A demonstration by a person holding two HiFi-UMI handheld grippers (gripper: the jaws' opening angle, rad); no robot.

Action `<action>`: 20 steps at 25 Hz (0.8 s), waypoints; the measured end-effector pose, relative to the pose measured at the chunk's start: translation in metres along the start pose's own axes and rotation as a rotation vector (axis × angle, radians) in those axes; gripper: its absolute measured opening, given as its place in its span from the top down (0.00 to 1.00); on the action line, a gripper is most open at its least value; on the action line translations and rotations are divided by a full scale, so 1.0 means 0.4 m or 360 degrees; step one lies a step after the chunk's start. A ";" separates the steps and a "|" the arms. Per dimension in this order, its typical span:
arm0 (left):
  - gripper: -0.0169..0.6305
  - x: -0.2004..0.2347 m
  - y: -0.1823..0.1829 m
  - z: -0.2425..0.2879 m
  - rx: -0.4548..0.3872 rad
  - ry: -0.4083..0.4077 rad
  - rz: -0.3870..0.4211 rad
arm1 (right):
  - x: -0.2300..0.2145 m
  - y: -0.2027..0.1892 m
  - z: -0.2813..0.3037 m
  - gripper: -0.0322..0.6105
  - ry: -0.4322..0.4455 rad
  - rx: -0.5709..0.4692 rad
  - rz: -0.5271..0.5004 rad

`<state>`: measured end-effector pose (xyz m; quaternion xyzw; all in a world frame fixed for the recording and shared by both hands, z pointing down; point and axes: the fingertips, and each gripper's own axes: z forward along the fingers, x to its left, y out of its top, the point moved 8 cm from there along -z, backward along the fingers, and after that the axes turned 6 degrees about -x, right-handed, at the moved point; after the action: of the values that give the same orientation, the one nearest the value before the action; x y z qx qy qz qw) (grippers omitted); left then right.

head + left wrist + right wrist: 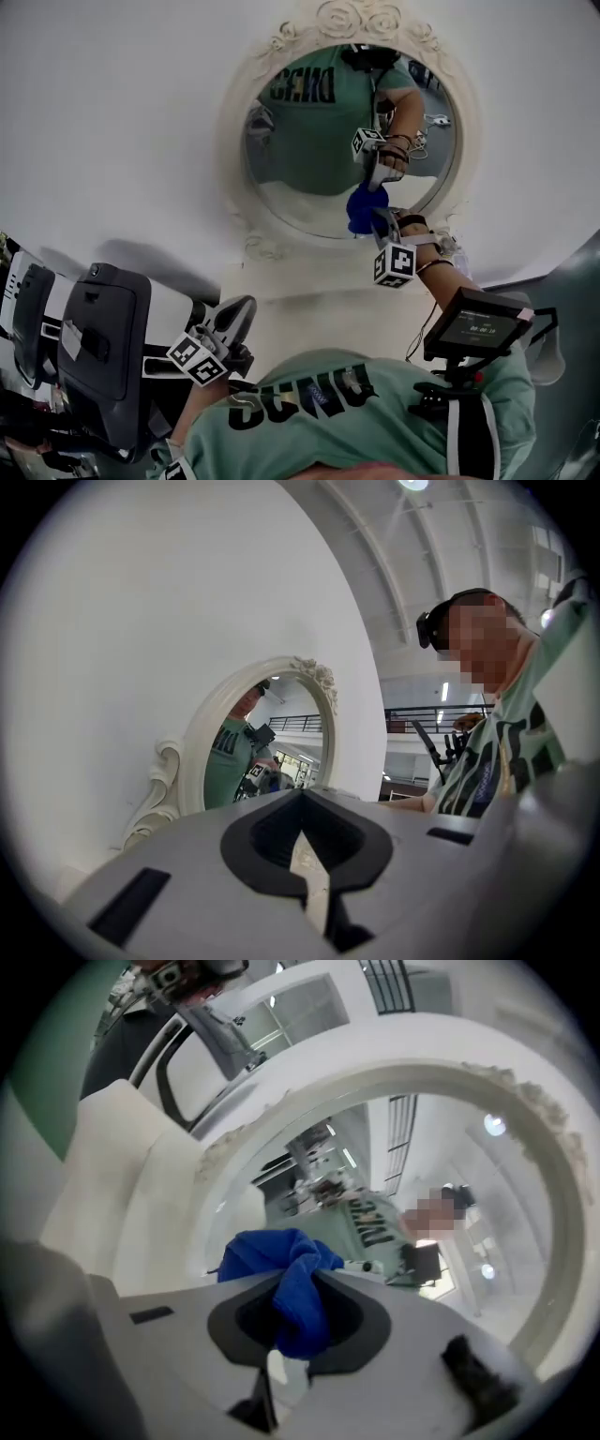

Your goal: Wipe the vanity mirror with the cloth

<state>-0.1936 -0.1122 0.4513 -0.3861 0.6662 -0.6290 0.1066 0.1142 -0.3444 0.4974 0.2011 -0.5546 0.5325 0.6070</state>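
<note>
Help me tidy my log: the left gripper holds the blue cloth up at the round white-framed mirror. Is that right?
Not quite. The right gripper, not the left, holds the blue cloth up at the round white-framed mirror. The right gripper view shows the cloth pinched between its jaws. The left gripper is shut on nothing.

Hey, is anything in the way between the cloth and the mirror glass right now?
Nothing visible does. The right gripper holds the cloth right up at the lower part of the mirror, with only bare glass ahead of it. Whether the cloth actually touches can't be told.
</note>
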 end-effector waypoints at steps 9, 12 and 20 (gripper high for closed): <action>0.96 0.038 0.004 0.000 -0.0135 -0.0039 -0.0033 | -0.623 0.200 -0.215 0.87 -0.1106 -0.0181 -0.0188; 0.96 0.036 0.007 -0.006 -0.0160 -0.0032 -0.0039 | -0.689 0.203 -0.224 0.87 -0.1266 -0.0110 -0.0205; 0.96 0.020 0.013 -0.023 -0.0162 -0.0009 -0.0047 | -0.712 0.183 -0.192 0.87 -0.1332 0.0028 -0.0235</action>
<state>-0.2068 -0.1111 0.4510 -0.4026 0.6913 -0.5948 0.0796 0.1377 -0.3750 0.1958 0.4444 -0.7327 0.3647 0.3642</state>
